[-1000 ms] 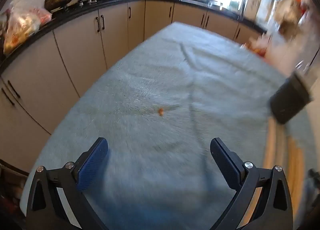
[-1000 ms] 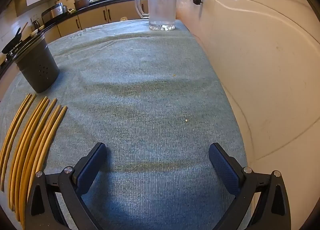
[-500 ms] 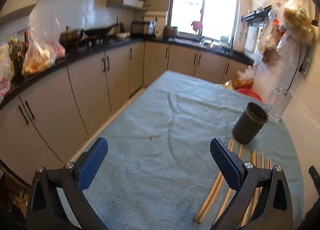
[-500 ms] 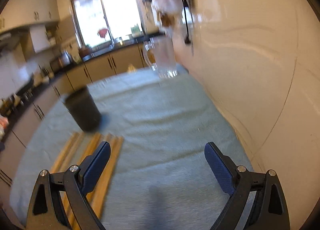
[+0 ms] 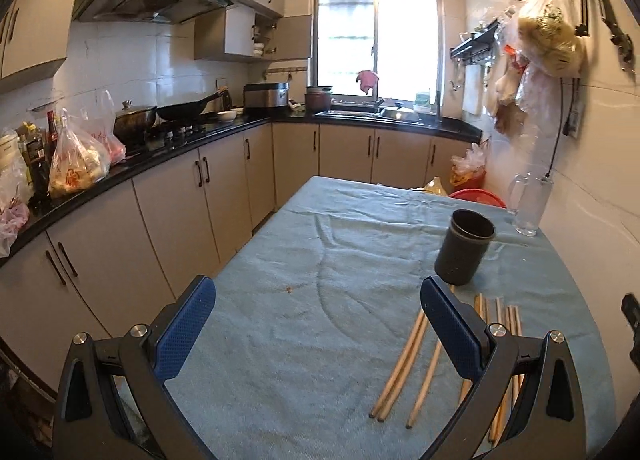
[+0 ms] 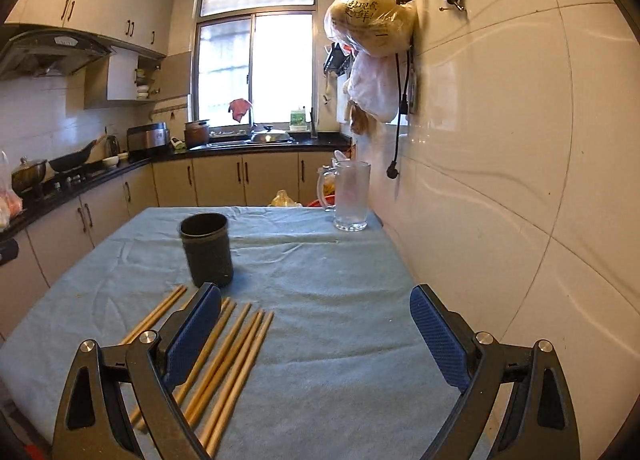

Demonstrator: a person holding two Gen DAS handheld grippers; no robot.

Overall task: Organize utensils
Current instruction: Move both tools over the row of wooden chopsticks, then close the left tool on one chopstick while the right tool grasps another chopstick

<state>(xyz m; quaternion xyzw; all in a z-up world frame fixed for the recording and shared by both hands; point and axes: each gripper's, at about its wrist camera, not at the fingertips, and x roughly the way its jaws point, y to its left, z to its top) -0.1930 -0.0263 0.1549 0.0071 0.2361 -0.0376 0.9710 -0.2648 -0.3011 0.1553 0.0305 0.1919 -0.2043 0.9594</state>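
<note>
Kitchen table under a blue cloth, with wooden chopsticks lying loose at 6 o'clock of the upright dark holder; left gripper and right gripper both spread, empty.

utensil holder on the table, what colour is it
Dark grey, nearly black holder; clearest in the right wrist view.

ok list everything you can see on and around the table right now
chopsticks: several, exact count unclear, tan wood, flat on the cloth in front of the holder
holder: 1, dark grey, upright, empty, mid-table
glass mug: 1, clear, far table corner by the wall
tablecloth: 1, pale blue, covers the table
hanging bags: a few, clear plastic, on wall hooks
left claw: open, empty
right claw: open, empty
</note>
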